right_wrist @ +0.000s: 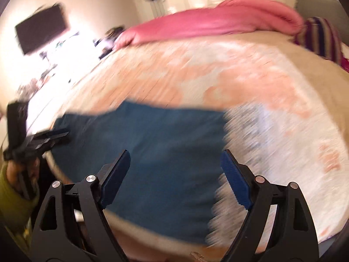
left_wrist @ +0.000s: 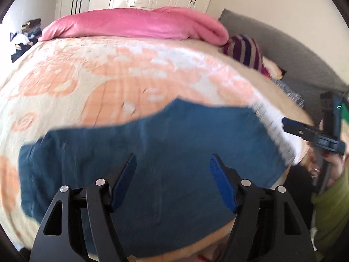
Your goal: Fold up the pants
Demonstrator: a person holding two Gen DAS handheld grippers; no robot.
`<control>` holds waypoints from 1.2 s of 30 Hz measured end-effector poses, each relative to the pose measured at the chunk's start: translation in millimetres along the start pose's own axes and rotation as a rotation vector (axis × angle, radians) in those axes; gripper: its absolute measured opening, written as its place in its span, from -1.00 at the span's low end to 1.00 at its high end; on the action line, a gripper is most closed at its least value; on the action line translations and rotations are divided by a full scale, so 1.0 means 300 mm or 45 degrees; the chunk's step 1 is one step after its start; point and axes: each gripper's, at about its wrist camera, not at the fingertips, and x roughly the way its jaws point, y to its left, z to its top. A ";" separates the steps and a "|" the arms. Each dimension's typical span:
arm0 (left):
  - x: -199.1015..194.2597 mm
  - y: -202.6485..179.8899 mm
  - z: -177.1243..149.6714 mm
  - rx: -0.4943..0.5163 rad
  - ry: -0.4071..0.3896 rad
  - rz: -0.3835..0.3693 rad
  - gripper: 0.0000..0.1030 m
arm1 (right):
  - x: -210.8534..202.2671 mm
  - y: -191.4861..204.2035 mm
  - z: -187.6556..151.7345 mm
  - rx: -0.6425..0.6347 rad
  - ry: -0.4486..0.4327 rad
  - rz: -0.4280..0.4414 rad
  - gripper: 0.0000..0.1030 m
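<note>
The teal-blue pants point(left_wrist: 152, 152) lie flat on the bed near its front edge, with a grey-white waistband point(left_wrist: 274, 131) at their right end. My left gripper point(left_wrist: 172, 161) is open and empty, held above the middle of the pants. In the right wrist view the pants point(right_wrist: 157, 148) lie below my right gripper point(right_wrist: 175, 159), which is open and empty near the waistband point(right_wrist: 240, 131). Each gripper shows in the other's view: the right gripper point(left_wrist: 285, 123) at the right edge, the left gripper point(right_wrist: 65, 133) at the left edge. Both views are blurred.
The bed has a peach and cream patterned blanket point(left_wrist: 109, 76). A rolled pink duvet point(left_wrist: 139, 24) lies along the far side. A purple striped pillow point(left_wrist: 244, 48) and a grey headboard point(left_wrist: 294, 54) are at the right. A dark wall TV point(right_wrist: 41, 30) hangs at the left.
</note>
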 end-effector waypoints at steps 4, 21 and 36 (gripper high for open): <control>0.079 -0.019 0.123 -0.039 0.005 -0.094 0.59 | 0.067 -0.185 0.110 0.168 0.032 -0.066 0.36; 0.516 0.067 0.249 -0.157 0.256 -0.161 0.08 | 0.296 -0.356 0.068 0.285 0.182 0.167 -0.63; 0.560 0.031 0.317 -0.079 0.189 -0.085 -0.85 | 0.361 -0.300 0.176 0.007 0.183 -0.076 -0.72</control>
